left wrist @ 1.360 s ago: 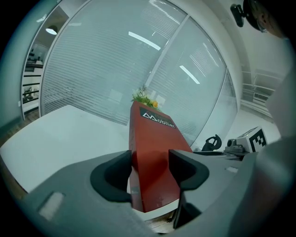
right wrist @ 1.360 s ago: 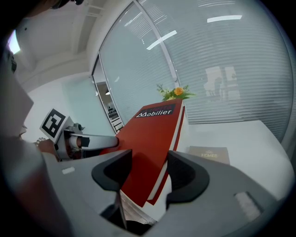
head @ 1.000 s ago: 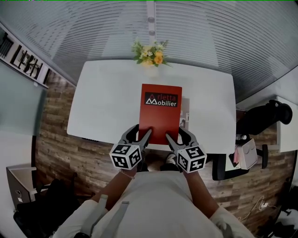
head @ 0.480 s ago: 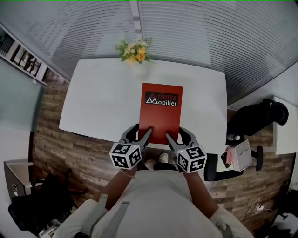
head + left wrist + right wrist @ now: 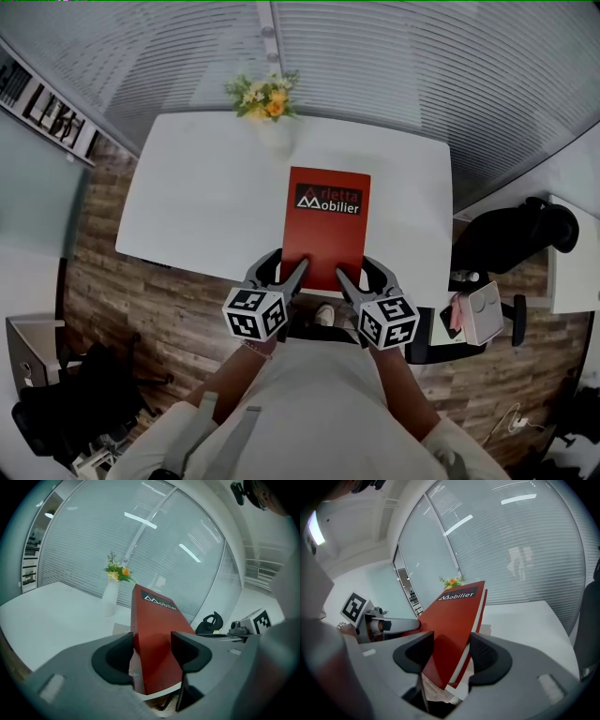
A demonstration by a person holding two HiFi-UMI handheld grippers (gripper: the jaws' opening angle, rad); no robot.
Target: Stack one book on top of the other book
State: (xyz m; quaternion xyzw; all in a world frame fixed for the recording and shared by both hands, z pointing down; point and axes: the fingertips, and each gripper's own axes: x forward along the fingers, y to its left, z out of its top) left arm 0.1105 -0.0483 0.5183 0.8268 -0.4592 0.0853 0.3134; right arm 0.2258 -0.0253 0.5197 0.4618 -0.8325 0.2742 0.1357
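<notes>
Left gripper (image 5: 284, 269) and right gripper (image 5: 359, 274), jaws clamped on red book's (image 5: 326, 234) lower corners, frame centre, above table (image 5: 206, 206)

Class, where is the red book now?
Head view, centre: the red book is gripped at its near edge by the left gripper and right gripper, over the white table, flowers beyond.

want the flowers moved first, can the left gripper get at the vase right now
Probably not: the left gripper is shut on the red book, shared with the right gripper, and the vase stands at the table edge beyond it.
</notes>
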